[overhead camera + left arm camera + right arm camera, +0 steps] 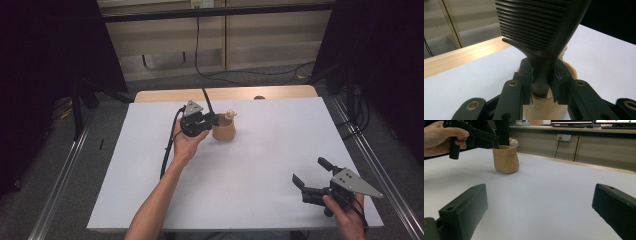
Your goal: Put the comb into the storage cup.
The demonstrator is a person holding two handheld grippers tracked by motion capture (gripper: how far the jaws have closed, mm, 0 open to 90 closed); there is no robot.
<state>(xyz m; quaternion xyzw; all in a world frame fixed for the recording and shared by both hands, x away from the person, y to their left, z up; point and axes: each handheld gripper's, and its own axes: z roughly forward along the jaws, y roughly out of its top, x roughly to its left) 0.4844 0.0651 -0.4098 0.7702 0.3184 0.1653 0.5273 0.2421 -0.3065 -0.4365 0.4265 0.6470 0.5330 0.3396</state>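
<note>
A black comb [206, 100] [536, 25] stands upright, teeth end up, with my left gripper [209, 121] [543, 75] shut on its handle. The handle's lower end sits at the mouth of a tan sack-shaped pot [223, 131] [544, 111] [506, 160], which has a small bear figure [230, 115] [513, 142] at its far rim. The right gripper view shows the left gripper [495, 141] reaching the pot from the left. My right gripper [311, 172] [540, 195] rests near the table's front right corner, open and holding nothing, pointed toward the pot.
The white table sheet [250, 165] is bare between the pot and the right gripper. A wooden strip [225, 93] runs along the far edge. The left gripper's cable [167, 145] trails toward the front. Dark frame rails flank both sides.
</note>
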